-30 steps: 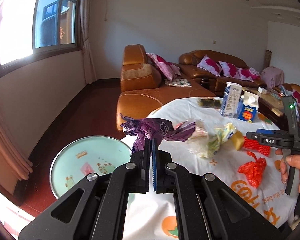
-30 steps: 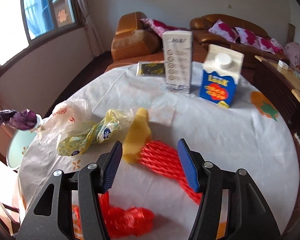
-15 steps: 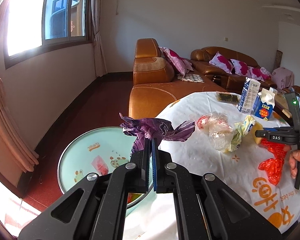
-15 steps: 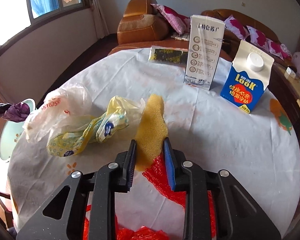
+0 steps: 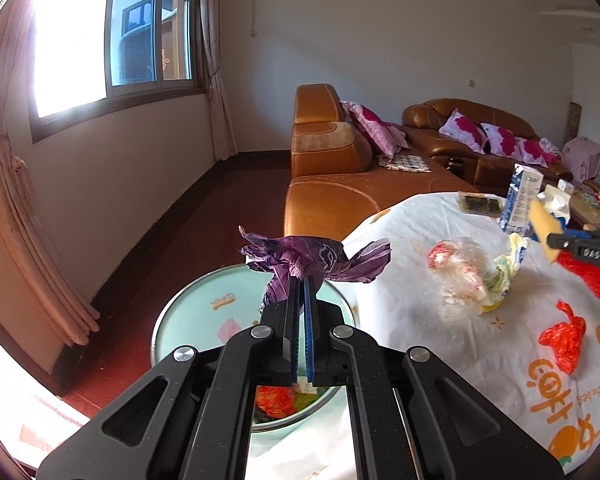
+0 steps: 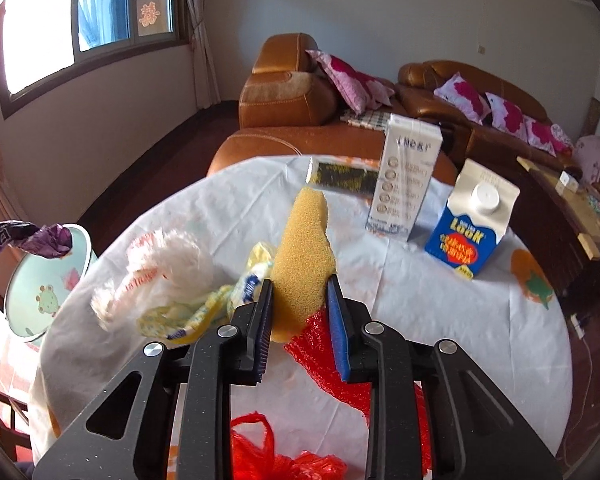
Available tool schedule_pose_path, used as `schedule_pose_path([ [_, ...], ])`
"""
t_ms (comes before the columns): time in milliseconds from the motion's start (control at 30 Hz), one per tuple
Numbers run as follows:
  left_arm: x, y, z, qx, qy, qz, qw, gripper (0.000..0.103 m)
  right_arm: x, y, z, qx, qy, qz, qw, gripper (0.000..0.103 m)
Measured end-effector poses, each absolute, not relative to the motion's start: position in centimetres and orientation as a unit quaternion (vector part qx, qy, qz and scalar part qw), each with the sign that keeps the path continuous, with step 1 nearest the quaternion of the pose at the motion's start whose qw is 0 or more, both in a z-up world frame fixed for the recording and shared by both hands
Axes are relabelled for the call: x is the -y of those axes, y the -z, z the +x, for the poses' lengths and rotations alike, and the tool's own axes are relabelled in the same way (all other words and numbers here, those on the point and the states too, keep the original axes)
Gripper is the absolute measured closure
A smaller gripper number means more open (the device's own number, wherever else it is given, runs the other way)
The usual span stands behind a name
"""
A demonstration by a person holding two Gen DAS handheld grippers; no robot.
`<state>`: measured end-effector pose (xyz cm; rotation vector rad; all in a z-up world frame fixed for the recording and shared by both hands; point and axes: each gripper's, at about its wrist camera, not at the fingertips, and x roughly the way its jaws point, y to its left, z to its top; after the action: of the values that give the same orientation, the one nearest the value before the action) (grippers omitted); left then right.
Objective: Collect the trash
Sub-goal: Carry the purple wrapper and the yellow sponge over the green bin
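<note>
The left tongs were clamped on a purple wrapper, held over the bin beside the counter. Only the right view showed the right tongs pinching a yellow sponge, raised above red netting.
</note>
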<state>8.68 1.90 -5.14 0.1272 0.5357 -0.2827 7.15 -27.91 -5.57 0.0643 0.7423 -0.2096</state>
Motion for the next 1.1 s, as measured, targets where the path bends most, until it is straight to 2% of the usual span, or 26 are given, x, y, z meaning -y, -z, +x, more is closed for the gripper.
schedule_pose_path([
  [567,-5.1,4.9,9.7,-0.26,0.039,0.111,0.958,0.101,18.3,3.1,10.7,-0.333,-0.003,-0.019,0.943,0.077],
  [1100,-7.7,6.9,11.4,-0.284,-0.029,0.143,0.948,0.101,8.6,5.0,14.1,-0.349,-0.098,-0.064,0.93,0.077],
])
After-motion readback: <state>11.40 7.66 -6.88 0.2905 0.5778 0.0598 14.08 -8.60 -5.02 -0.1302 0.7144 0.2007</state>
